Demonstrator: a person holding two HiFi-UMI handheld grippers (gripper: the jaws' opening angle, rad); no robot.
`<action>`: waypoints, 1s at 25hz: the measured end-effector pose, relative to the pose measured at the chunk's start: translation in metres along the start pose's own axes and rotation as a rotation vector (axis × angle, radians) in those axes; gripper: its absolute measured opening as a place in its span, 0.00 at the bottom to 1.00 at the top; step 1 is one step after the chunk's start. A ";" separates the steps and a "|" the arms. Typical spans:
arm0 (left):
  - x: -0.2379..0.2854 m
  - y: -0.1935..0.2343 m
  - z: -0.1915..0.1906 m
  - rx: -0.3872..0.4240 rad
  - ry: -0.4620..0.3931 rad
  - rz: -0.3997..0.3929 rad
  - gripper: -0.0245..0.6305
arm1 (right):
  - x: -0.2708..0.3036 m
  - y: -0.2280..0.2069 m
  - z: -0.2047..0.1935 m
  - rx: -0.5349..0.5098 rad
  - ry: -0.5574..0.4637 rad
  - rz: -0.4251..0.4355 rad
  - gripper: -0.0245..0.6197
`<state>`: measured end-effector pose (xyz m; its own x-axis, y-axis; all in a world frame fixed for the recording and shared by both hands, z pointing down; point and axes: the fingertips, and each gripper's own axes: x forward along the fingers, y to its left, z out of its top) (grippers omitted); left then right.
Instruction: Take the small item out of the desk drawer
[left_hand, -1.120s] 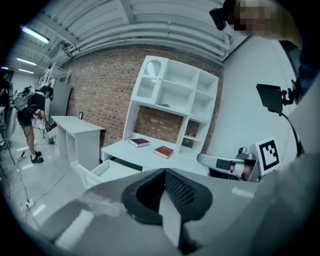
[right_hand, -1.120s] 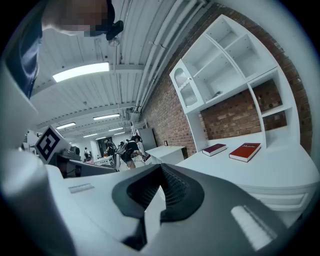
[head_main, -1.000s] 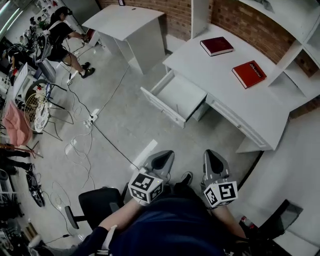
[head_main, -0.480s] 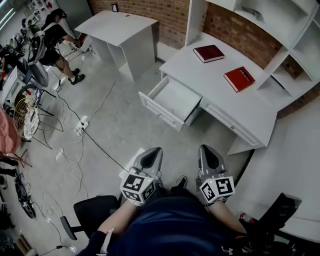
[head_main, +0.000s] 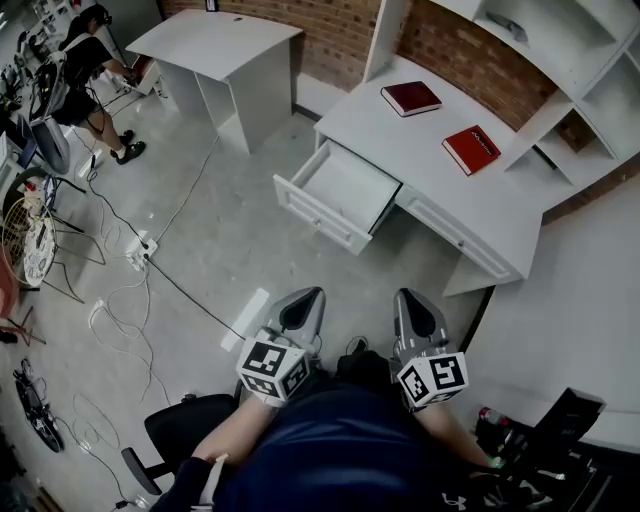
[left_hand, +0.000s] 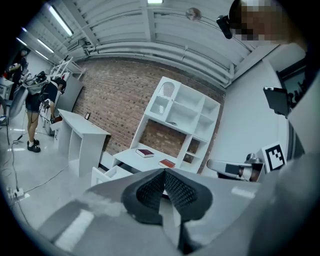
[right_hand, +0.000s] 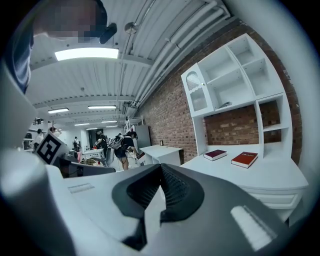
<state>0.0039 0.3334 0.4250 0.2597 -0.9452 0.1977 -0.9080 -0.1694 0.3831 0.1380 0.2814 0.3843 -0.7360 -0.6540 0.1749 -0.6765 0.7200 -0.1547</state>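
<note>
The white desk (head_main: 440, 190) stands ahead with its drawer (head_main: 340, 190) pulled open. The drawer's inside looks bare white from here and no small item shows in it. Two red books (head_main: 411, 97) (head_main: 472, 149) lie on the desk top. My left gripper (head_main: 305, 297) and right gripper (head_main: 408, 298) are held side by side in front of the person's body, over the floor and well short of the drawer. Both are shut with nothing between the pads. The left gripper view shows its closed tips (left_hand: 164, 171) pointing at the drawer (left_hand: 106, 174). The right gripper's tips (right_hand: 160, 166) face past the desk (right_hand: 270, 175).
A white shelf unit (head_main: 560, 60) rises over the desk against the brick wall. A second white desk (head_main: 215, 40) with a person (head_main: 85, 50) beside it stands at the back left. Cables and a power strip (head_main: 140, 250) lie on the floor. A black chair (head_main: 180, 430) is behind me.
Both grippers have travelled forward with the person toward the desk and stayed shut. In the head view the floor cables and power strip have slid to the left.
</note>
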 end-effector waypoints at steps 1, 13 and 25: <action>0.000 0.002 0.001 -0.013 0.001 -0.004 0.04 | 0.001 0.002 -0.002 -0.003 0.011 -0.003 0.04; 0.010 0.050 0.010 -0.036 -0.015 0.062 0.04 | 0.064 0.014 0.002 -0.017 0.031 0.091 0.04; 0.080 0.072 0.063 -0.007 -0.030 0.180 0.04 | 0.152 -0.036 0.039 0.027 -0.026 0.219 0.04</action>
<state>-0.0614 0.2277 0.4114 0.0836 -0.9681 0.2364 -0.9366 0.0047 0.3504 0.0496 0.1472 0.3788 -0.8656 -0.4887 0.1094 -0.5006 0.8391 -0.2127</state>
